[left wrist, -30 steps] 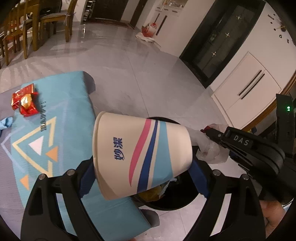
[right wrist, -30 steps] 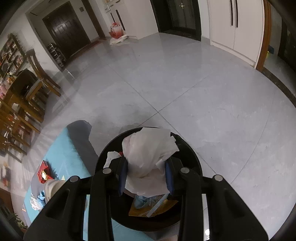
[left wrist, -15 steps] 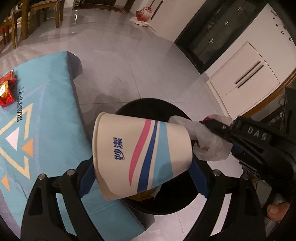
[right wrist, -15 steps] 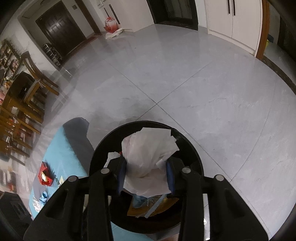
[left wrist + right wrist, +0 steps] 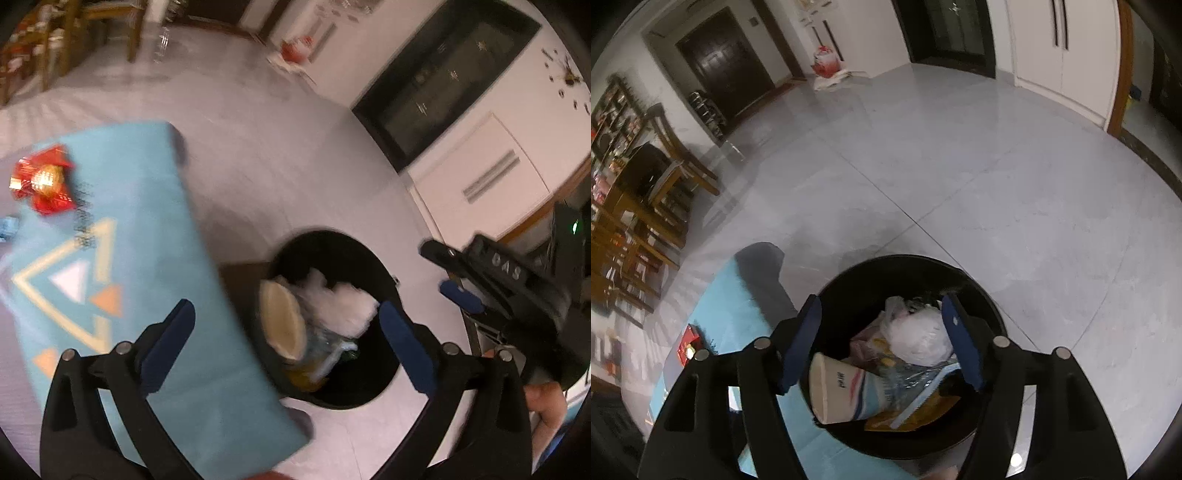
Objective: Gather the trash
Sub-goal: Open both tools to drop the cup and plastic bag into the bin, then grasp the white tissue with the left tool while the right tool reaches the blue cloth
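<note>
A black round trash bin (image 5: 384,280) (image 5: 849,284) stands on the floor beside the table. Inside it lie a paper cup (image 5: 282,323) (image 5: 838,393) with red and blue stripes, a crumpled white tissue (image 5: 345,304) (image 5: 918,338) and several wrappers. My left gripper (image 5: 291,332) is open and empty above the bin. My right gripper (image 5: 882,341) is open and empty above the bin; it also shows in the left wrist view (image 5: 458,273) at the right. A red candy wrapper (image 5: 42,184) (image 5: 687,345) lies on the blue tablecloth (image 5: 147,221).
A small light-blue scrap (image 5: 7,227) lies at the table's left edge. Grey tiled floor (image 5: 960,166) surrounds the bin. Wooden chairs (image 5: 665,173) stand at the left, white cabinets (image 5: 1063,48) at the back right, a red bag (image 5: 825,61) by the far wall.
Both grippers have opened. The paper cup has dropped from my left gripper into the bin, and the white tissue has dropped from my right gripper into the bin.
</note>
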`<move>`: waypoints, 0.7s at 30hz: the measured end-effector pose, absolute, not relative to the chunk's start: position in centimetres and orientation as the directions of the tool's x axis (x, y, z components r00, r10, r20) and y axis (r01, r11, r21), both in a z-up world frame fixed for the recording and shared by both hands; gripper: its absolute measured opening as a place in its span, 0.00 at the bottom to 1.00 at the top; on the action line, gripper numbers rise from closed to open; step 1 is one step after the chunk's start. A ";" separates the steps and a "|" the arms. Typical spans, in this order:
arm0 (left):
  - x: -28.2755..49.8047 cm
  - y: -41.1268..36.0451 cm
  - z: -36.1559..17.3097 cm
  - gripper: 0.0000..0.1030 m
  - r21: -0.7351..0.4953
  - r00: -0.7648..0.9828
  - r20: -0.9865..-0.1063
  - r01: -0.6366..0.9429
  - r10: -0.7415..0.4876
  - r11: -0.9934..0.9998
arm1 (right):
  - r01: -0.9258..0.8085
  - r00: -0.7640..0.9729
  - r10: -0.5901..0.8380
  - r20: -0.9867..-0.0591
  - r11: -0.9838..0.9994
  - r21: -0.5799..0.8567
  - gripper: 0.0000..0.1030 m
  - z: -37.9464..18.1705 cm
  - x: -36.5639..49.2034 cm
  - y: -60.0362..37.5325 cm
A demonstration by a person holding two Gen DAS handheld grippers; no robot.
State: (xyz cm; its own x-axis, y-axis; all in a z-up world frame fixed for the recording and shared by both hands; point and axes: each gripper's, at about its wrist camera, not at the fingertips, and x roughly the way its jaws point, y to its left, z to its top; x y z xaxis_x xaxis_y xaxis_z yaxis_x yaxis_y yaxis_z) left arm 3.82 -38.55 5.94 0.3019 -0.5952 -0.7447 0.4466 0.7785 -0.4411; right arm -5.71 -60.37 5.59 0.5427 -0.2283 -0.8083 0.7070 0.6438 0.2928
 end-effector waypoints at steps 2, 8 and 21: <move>4.5 -35.2 6.9 0.97 -0.415 0.372 -0.742 0.400 -0.558 0.817 | 0.685 0.557 -0.225 -0.799 0.669 0.289 0.68 6.1 -5.2 -59.4; 6.8 -23.0 8.0 0.97 -0.236 0.581 -0.755 0.191 -0.304 0.953 | 0.571 0.618 -0.180 -0.766 0.772 0.280 0.70 7.9 -2.1 -54.4; 13.8 -6.1 2.1 0.85 -0.320 0.579 -0.776 -0.017 -0.252 0.947 | 0.236 0.657 0.092 -0.748 0.917 0.320 0.70 6.6 5.2 -41.2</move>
State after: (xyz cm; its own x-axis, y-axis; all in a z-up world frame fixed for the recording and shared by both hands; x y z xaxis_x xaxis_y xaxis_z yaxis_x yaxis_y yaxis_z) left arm 13.84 -6.15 2.08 0.5785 -0.2517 -0.7759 -0.0175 0.9471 -0.3203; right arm 5.23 -41.25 6.62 0.6573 0.0919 -0.7480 0.2362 0.9174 0.3203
